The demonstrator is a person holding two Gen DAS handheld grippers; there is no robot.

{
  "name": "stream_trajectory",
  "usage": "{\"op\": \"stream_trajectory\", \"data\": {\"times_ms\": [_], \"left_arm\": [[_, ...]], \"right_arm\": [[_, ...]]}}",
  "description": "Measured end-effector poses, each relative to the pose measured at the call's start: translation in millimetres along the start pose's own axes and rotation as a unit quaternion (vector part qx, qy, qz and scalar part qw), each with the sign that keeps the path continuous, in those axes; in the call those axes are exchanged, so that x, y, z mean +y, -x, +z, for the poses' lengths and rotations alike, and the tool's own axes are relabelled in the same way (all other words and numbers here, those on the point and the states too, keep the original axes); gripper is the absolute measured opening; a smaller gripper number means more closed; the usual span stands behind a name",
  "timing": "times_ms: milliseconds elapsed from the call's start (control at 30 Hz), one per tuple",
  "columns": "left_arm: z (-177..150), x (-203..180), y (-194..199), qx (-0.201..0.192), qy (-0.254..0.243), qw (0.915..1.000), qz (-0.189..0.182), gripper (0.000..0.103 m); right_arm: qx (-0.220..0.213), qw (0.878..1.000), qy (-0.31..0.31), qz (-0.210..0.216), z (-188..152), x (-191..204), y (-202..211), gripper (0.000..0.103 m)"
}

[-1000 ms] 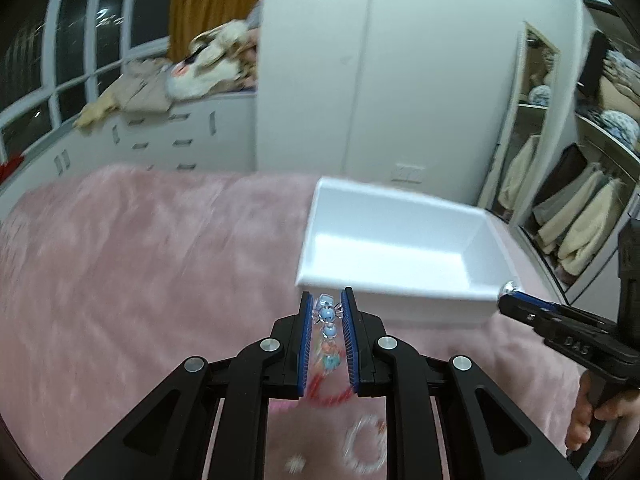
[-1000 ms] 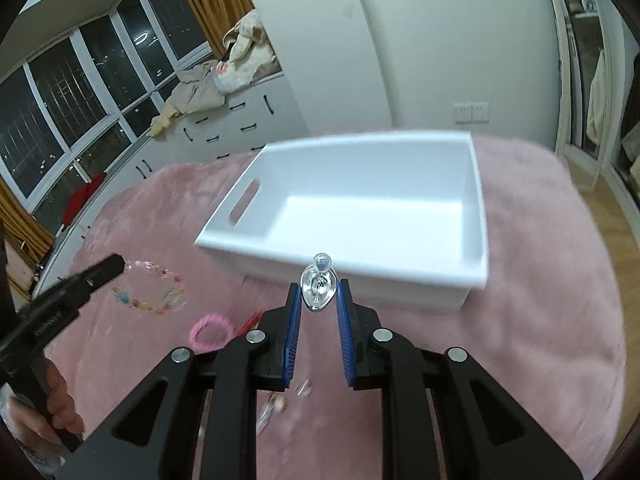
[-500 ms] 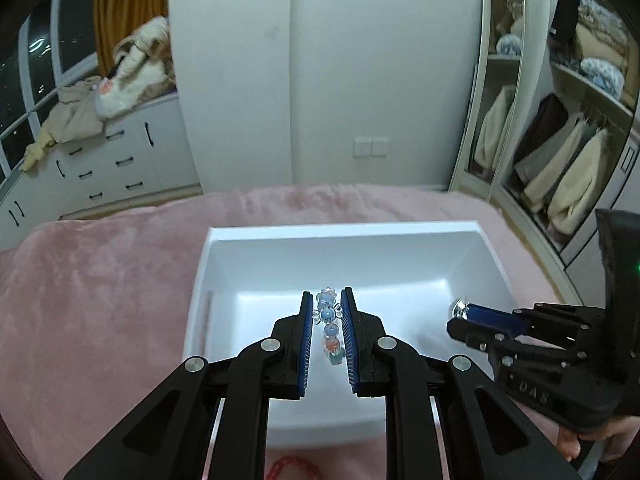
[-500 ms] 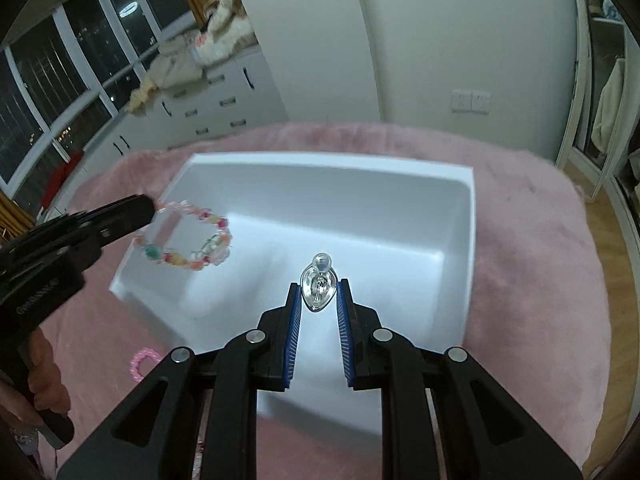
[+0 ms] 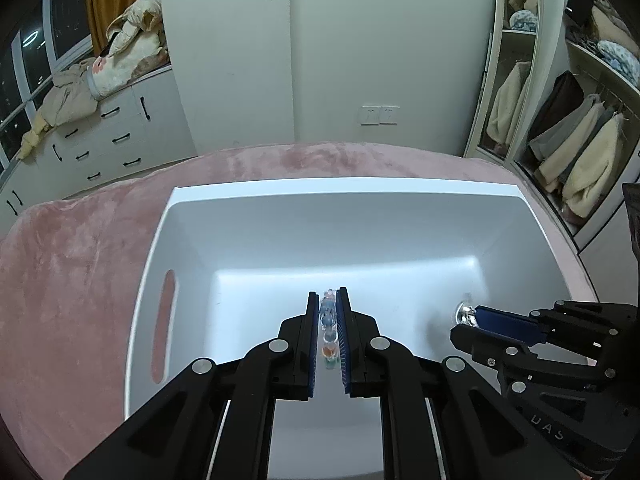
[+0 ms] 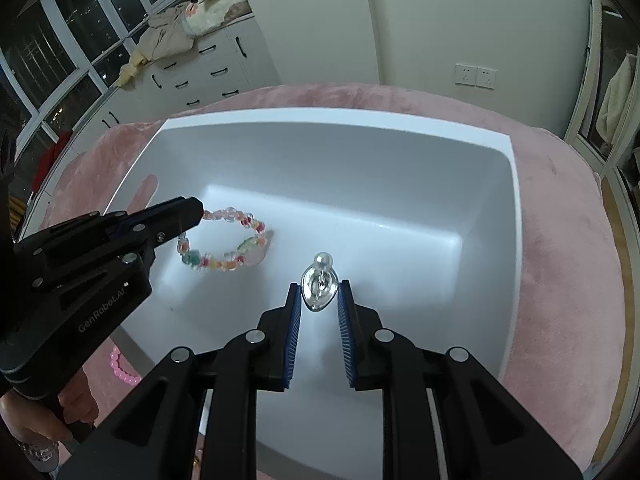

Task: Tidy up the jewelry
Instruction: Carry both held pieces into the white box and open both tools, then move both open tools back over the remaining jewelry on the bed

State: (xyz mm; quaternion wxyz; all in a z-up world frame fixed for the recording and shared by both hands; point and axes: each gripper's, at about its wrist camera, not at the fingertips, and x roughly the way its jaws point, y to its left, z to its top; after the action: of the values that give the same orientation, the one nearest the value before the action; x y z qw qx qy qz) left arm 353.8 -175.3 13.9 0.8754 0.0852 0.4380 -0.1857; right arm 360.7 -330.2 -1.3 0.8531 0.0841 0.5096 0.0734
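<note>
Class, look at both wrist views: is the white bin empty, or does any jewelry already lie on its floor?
Empty. The white bin's floor is bare; the beaded bracelet and silver pendant hang in the fingers above it.

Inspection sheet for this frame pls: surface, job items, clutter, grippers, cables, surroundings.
Surface: pink plush cover, white bin on it.
Job's things: beaded bracelet and silver pendant, both held over the bin's inside; pink bead bracelet on the cover outside the bin.
Clutter: nothing else seen on the cover.
Grippers: left gripper shut on the beaded bracelet; right gripper shut on the silver pendant.
Cables: nothing seen.
Surroundings: white drawers with piled clothes, open wardrobe, dark windows.
</note>
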Motion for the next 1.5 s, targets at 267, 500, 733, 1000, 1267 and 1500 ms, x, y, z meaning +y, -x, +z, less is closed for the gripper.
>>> {"op": "stream_trajectory", "data": {"times_ms": [267, 500, 733, 1000, 1267, 1500], "left_arm": [[-7, 8, 42, -0.03, -0.012, 0.9994, 0.015, 0.05], [-43, 20, 118, -0.083, -0.045, 0.9942, 0.051, 0.086], [-114, 27, 180, -0.115, -0.086, 0.9859, 0.086, 0.089], [-177, 51, 212, -0.113, -0.034, 0.9902, 0.075, 0.09], [-224, 68, 205, -0.098, -0.014, 0.9933, 0.059, 0.09], [-258, 74, 174, -0.072, 0.0, 0.997, 0.026, 0.09]], "right_arm": [[-0.03, 0.999, 0.017, -0.014, -4, 9, 30, 0.053], [-0.127, 0.99, 0.065, 0.012, -31, 33, 95, 0.085], [-0.197, 0.964, 0.177, -0.01, -91, 79, 127, 0.088], [-0.194, 0.954, 0.228, -0.02, -145, 116, 118, 0.077], [-0.142, 0.962, 0.23, -0.032, -176, 119, 80, 0.059], [-0.109, 0.971, 0.21, -0.041, -191, 105, 50, 0.059]]}}
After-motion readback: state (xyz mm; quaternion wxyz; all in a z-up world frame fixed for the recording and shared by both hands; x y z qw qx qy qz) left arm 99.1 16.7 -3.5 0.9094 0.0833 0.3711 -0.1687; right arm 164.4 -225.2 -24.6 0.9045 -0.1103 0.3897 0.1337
